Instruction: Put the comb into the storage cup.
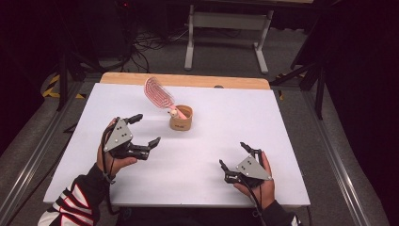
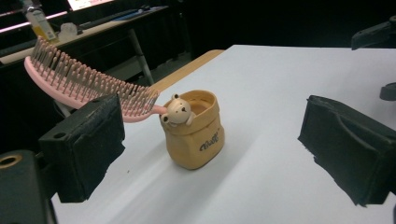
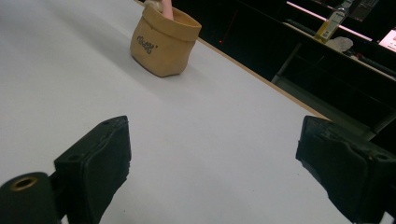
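Observation:
A tan sack-shaped cup [image 1: 181,118] with a small bear figure on its rim stands upright on the white table [image 1: 226,117], a little behind the middle. A pink hairbrush [image 1: 157,92] leans out of it toward the far left, handle inside the cup [image 2: 195,135]; its bristles [image 2: 84,79] face up in the left gripper view. My left gripper [image 1: 147,129] hovers open just left of and nearer than the cup, with nothing between its pads. My right gripper [image 1: 234,154] rests open near the front right edge, the cup [image 3: 161,39] well ahead of it.
A wooden strip [image 1: 188,80] runs along the table's far edge. Beyond it stands a grey metal frame [image 1: 226,33] on the floor with cables [image 1: 146,42]. Bare white surface lies between the two grippers and to the right of the cup.

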